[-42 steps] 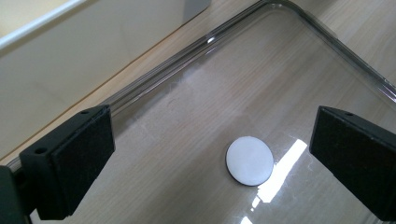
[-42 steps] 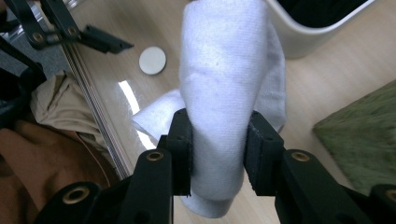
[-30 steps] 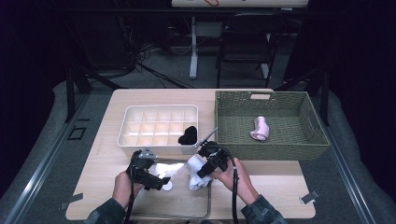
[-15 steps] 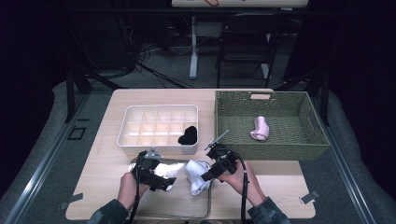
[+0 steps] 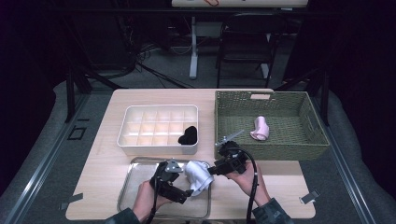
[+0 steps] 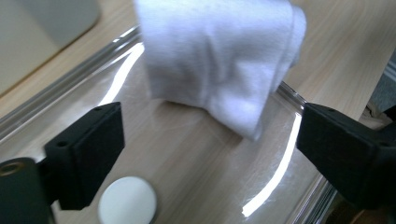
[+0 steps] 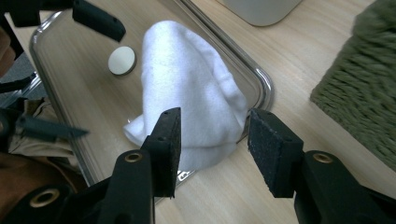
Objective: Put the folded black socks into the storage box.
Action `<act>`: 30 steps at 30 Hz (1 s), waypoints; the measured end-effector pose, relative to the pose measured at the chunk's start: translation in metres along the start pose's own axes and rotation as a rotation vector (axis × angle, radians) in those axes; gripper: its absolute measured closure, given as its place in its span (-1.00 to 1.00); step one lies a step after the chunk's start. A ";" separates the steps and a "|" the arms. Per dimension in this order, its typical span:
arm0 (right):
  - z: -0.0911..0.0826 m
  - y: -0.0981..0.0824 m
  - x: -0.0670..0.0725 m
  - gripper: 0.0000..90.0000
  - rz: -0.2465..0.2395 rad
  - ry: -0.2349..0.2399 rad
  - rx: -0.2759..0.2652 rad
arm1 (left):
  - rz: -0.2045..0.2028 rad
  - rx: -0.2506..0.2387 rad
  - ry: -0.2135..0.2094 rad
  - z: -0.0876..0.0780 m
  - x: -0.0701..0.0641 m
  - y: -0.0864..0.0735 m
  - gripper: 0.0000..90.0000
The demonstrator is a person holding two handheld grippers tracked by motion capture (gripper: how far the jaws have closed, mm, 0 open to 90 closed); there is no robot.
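While the right claw (image 7: 212,140) stands half spread with the sock (image 7: 187,88) just ahead on the tray (image 7: 56,60), untouched, the left claw (image 6: 210,154) gapes wide beside it; probably repositioning for folding.

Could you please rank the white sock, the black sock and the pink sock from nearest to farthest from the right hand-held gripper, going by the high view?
From the right hand-held gripper:
1. White sock, right beside it on the clear tray.
2. Black sock, behind it in the white divided box.
3. Pink sock, farther back and to the right, in the green woven basket.
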State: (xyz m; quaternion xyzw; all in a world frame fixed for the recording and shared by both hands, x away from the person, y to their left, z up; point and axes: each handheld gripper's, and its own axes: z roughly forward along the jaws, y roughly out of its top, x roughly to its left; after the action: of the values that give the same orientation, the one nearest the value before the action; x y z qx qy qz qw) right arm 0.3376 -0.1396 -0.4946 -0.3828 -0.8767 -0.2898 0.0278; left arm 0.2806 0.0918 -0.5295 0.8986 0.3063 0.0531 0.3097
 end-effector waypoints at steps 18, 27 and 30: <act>0.044 -0.002 -0.005 0.18 0.008 -0.024 0.067 | 0.065 0.033 0.059 0.025 -0.011 0.007 -0.40; 0.051 -0.005 -0.009 0.77 0.037 -0.031 0.129 | 0.048 0.030 0.059 0.029 -0.007 0.008 -0.06; 0.049 -0.005 -0.009 0.90 0.032 -0.035 0.134 | 0.045 0.034 0.058 0.030 -0.007 0.008 0.02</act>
State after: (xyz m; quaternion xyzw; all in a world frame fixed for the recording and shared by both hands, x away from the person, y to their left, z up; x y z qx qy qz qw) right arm 0.3485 -0.1223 -0.5403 -0.3990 -0.8884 -0.2231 0.0425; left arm 0.2882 0.0671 -0.5478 0.9084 0.2959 0.0808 0.2842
